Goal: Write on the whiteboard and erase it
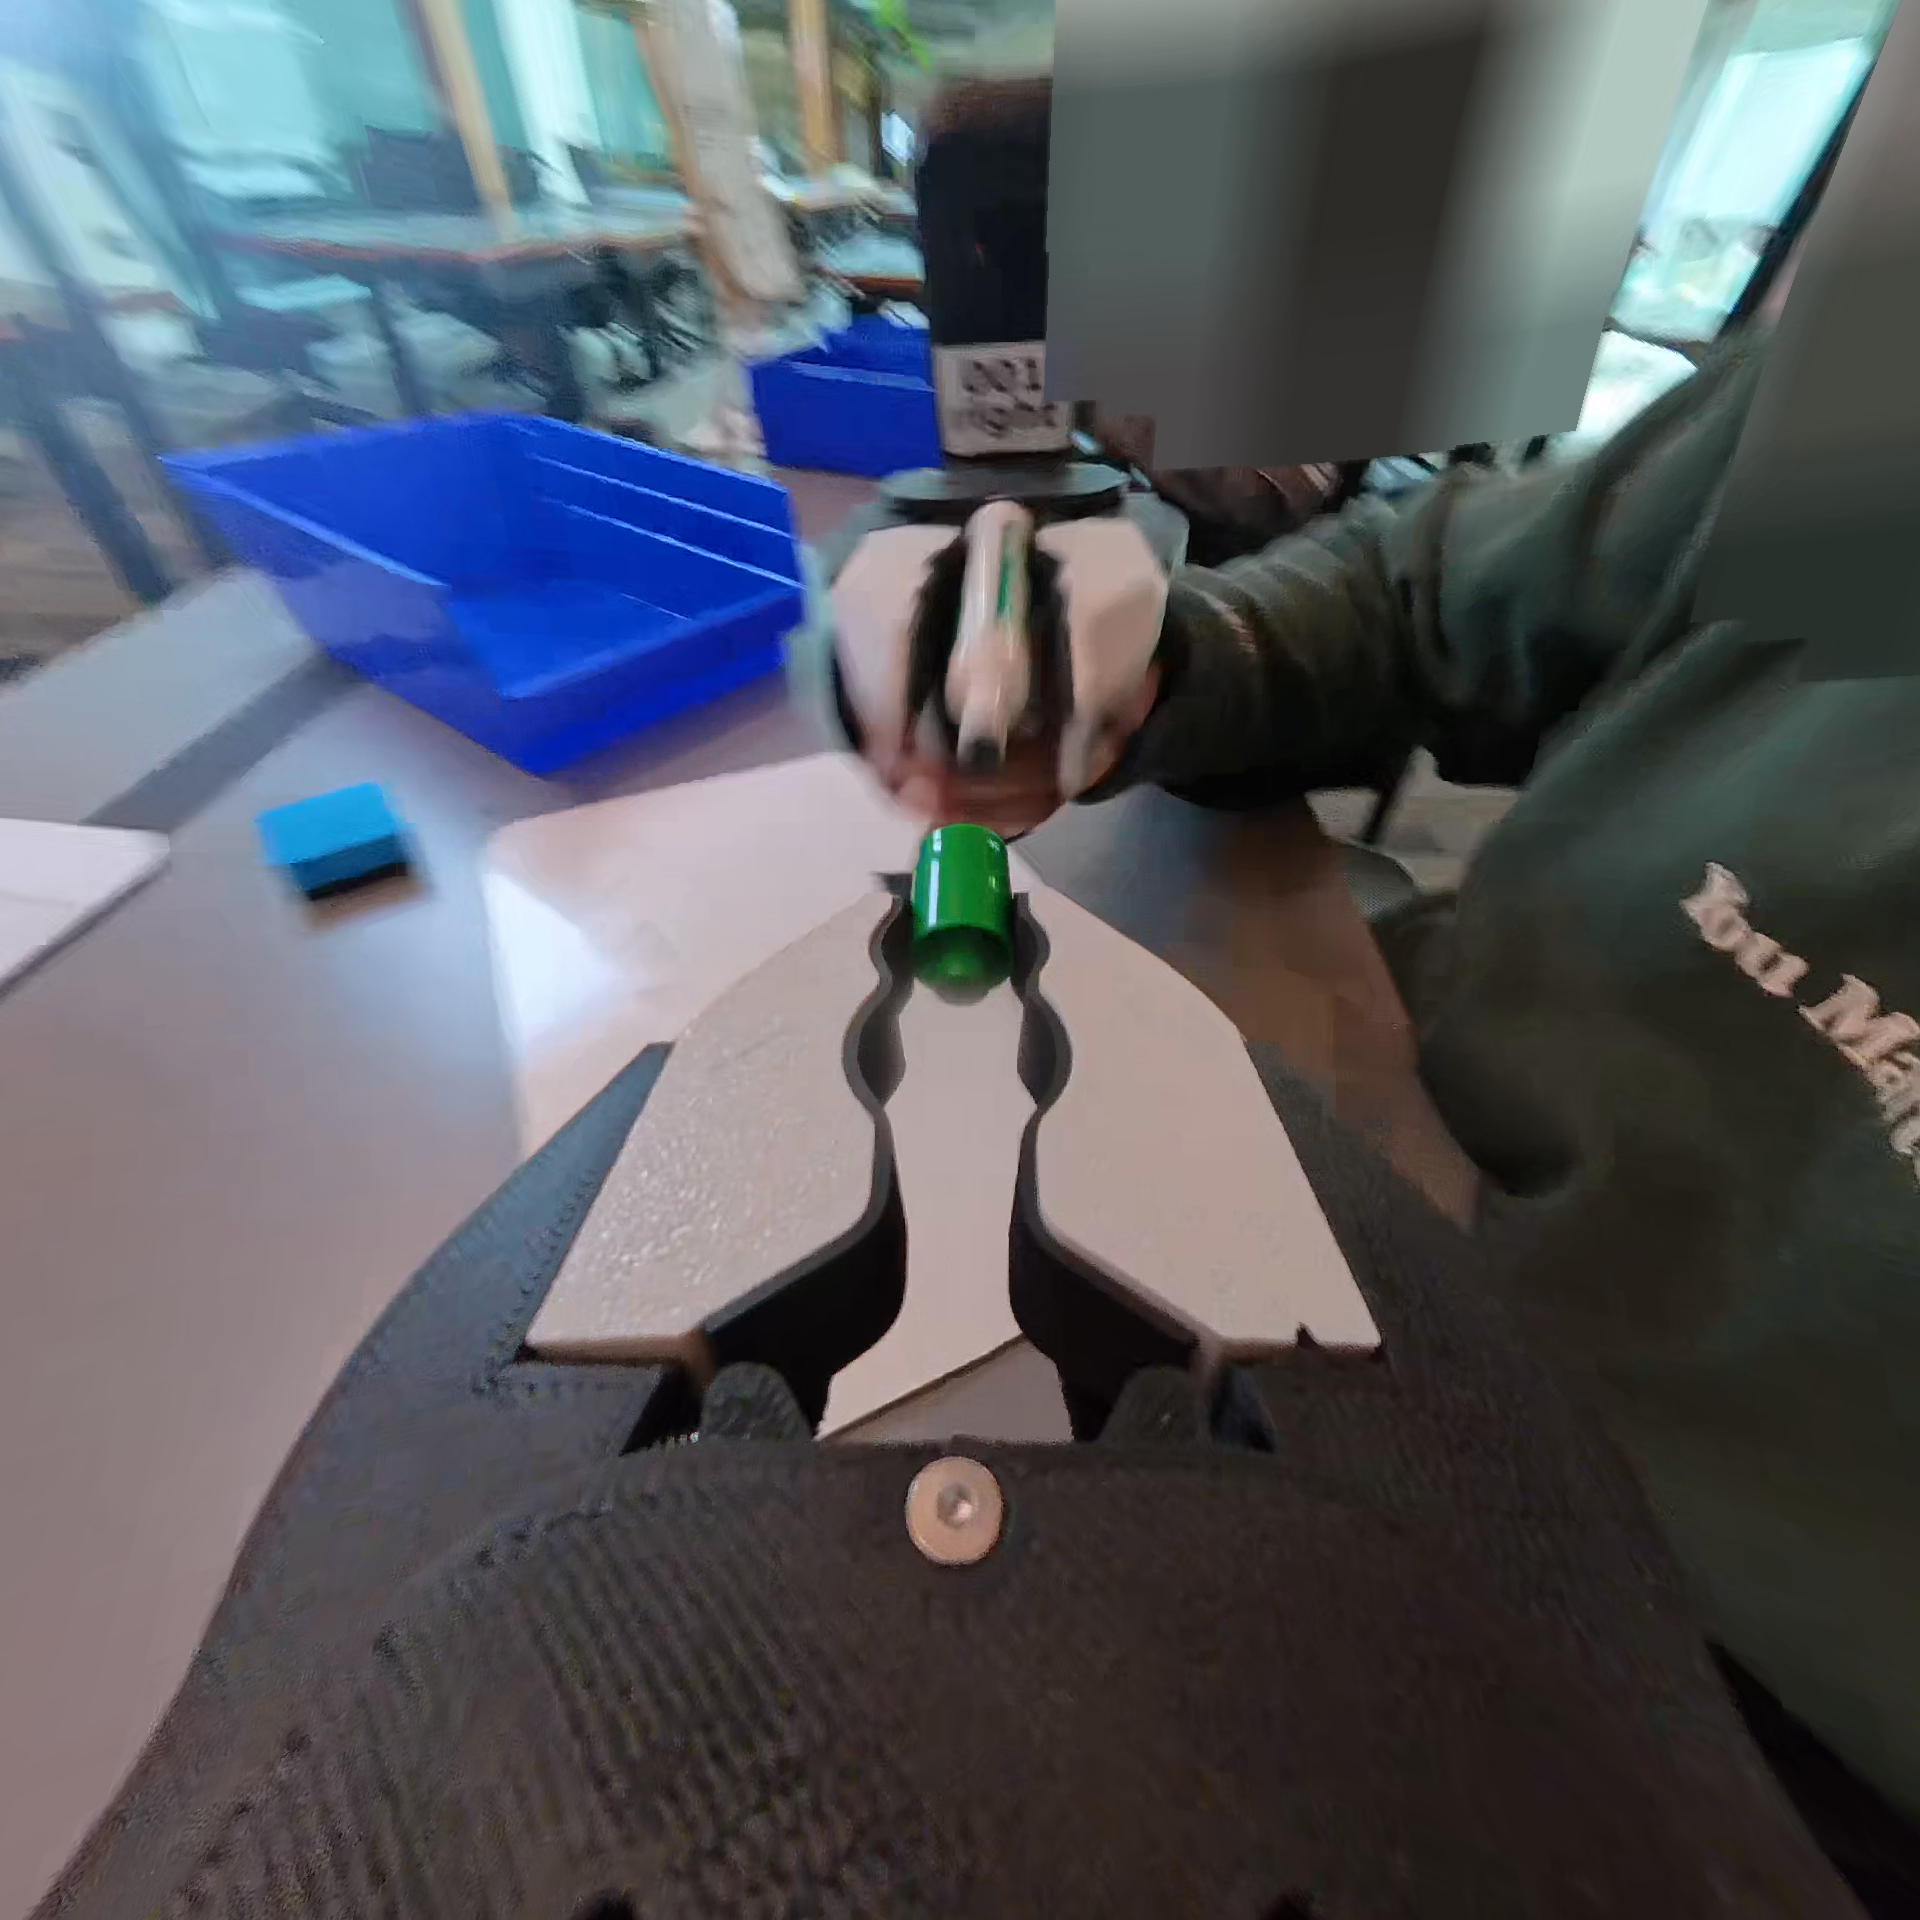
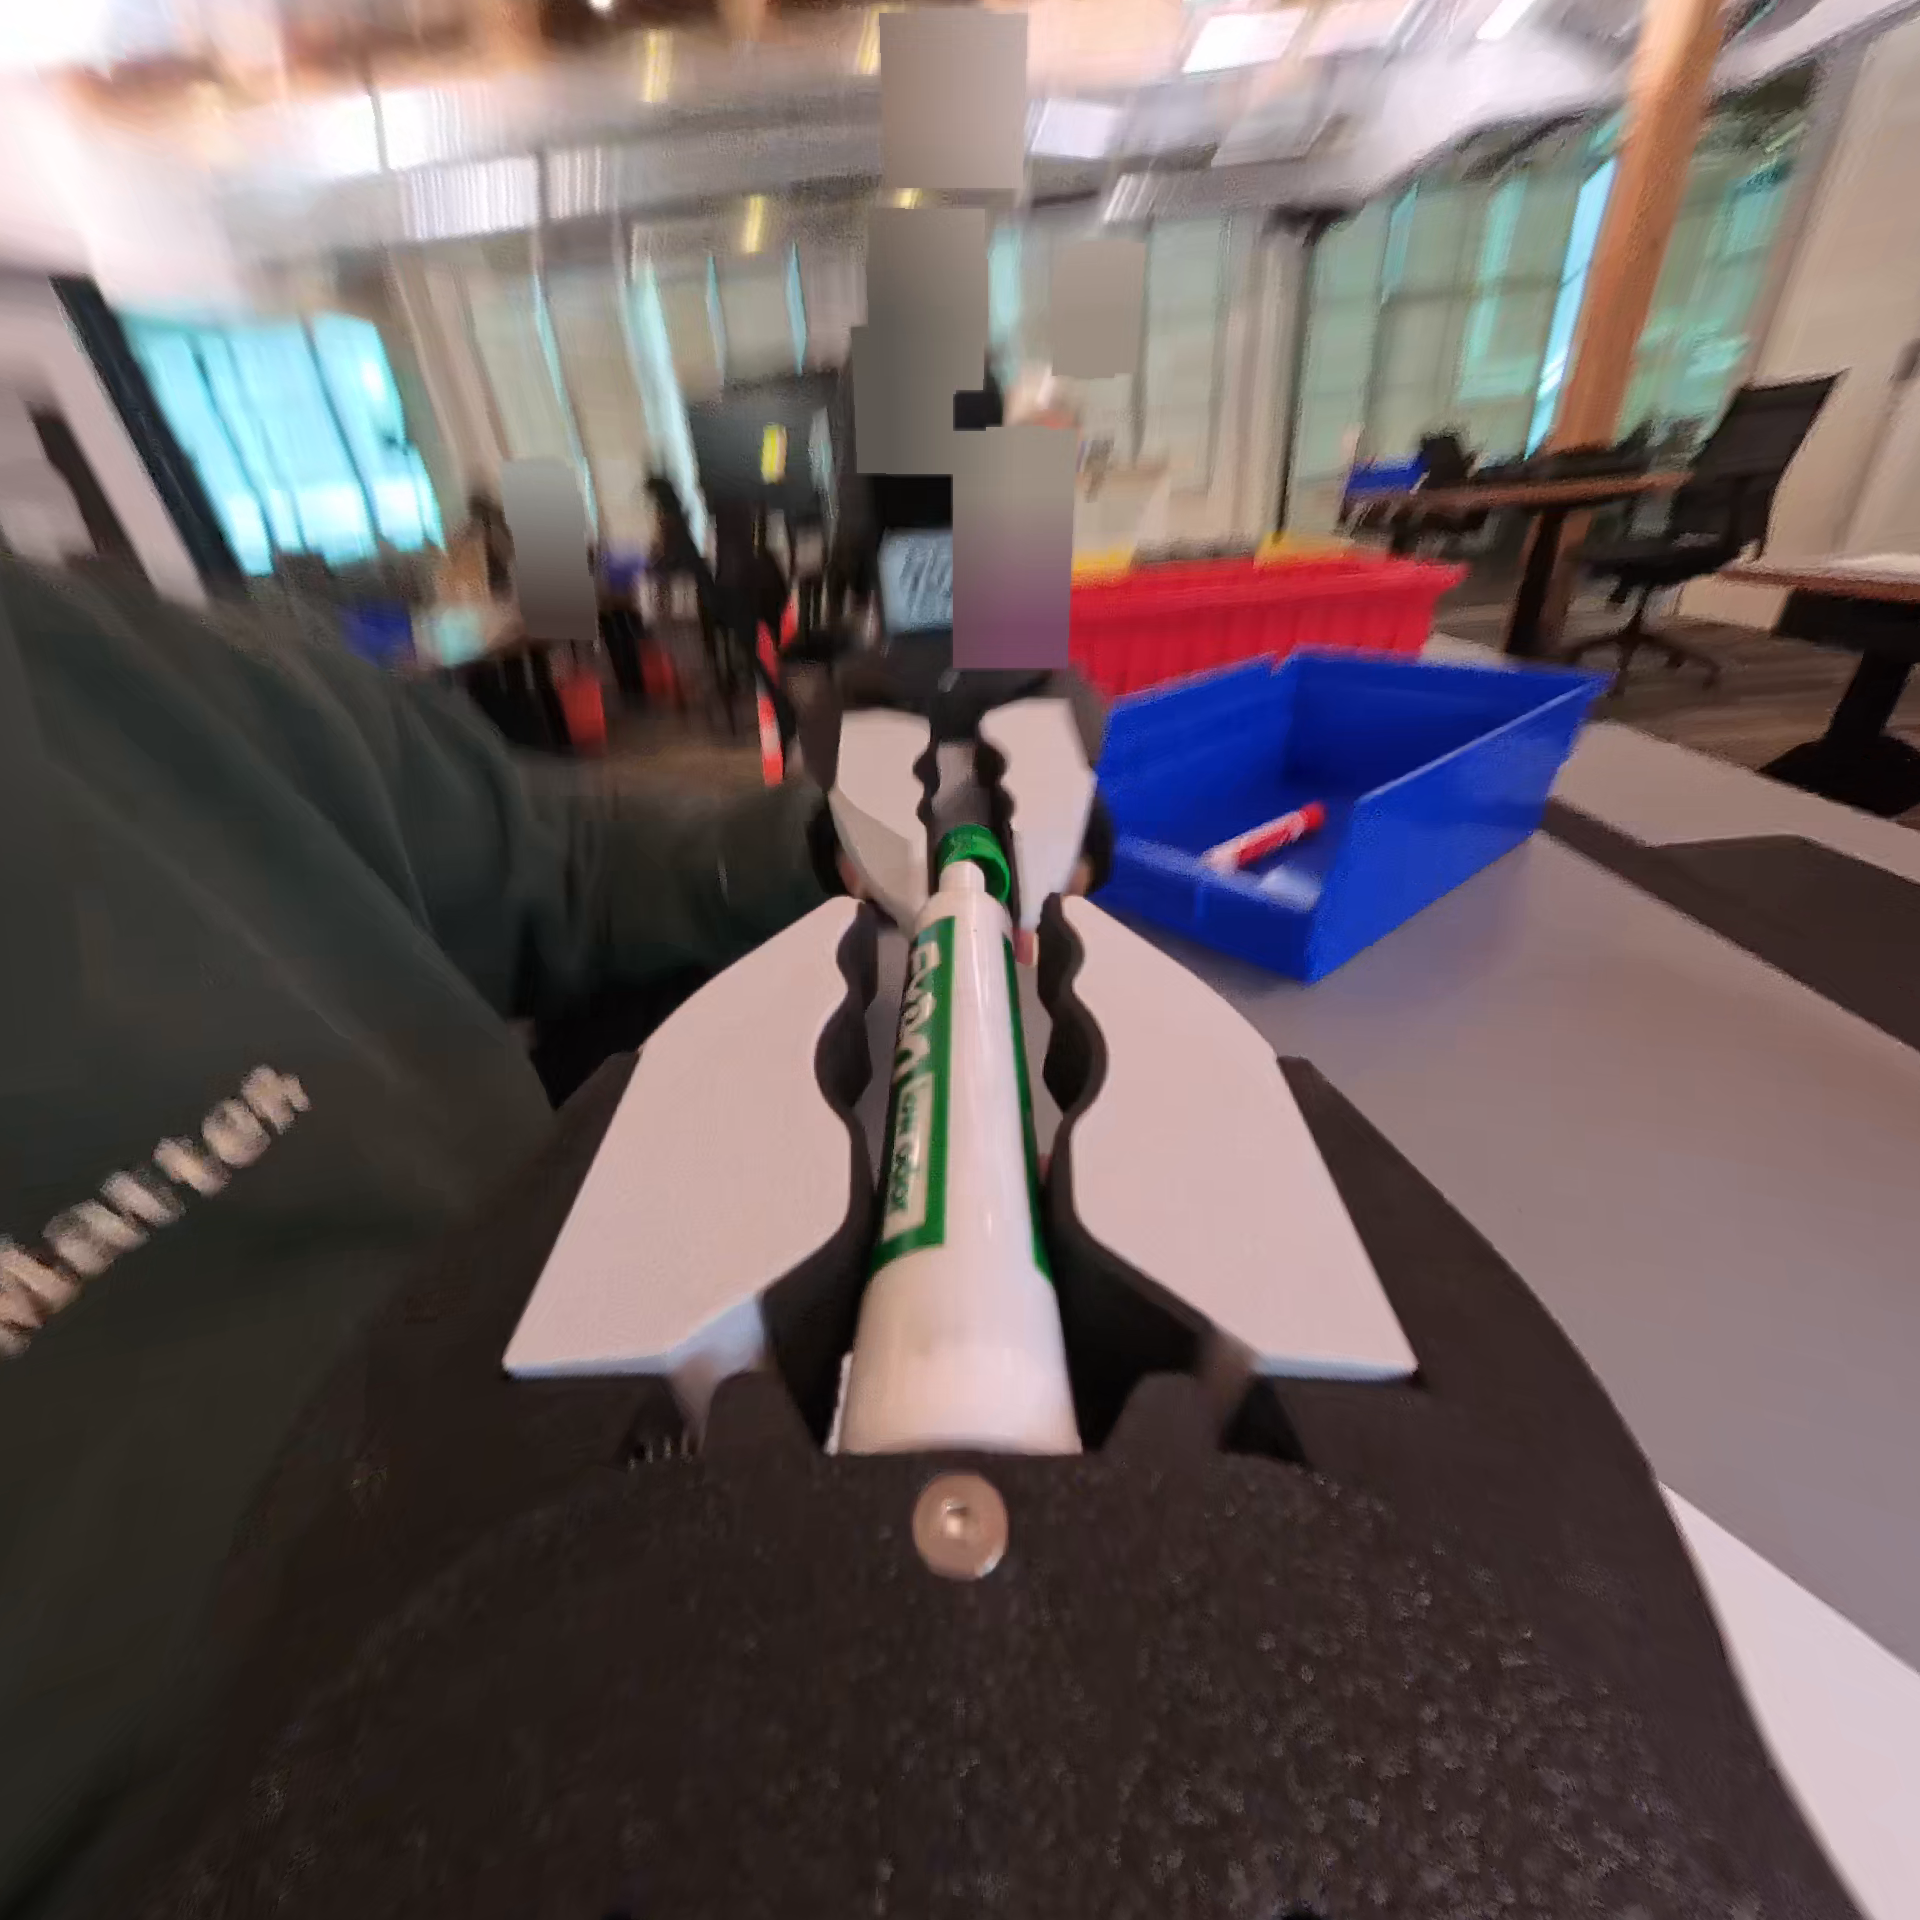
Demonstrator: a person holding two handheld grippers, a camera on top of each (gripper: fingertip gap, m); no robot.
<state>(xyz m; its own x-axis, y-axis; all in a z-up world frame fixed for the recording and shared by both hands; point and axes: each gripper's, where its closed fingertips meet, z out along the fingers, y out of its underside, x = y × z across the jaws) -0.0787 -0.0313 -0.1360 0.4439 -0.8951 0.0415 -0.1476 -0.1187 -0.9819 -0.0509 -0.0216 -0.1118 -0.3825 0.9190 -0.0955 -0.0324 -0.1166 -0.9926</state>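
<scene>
Our left tongs are clamped on the green cap, pads pressing its sides, the cap's open mouth facing away from us toward the other hand. Our right tongs grip the white-and-green marker lengthwise, its barrel running straight out along the fingers. From the right wrist view the marker's nose sits at the cap's mouth; from the left, the blurred tip looks just apart from it, so we cannot tell whether they touch. Both share one long axis, tongs facing head-on. The whiteboard lies on the surface directly beneath, the blue eraser toward its left edge, well apart.
</scene>
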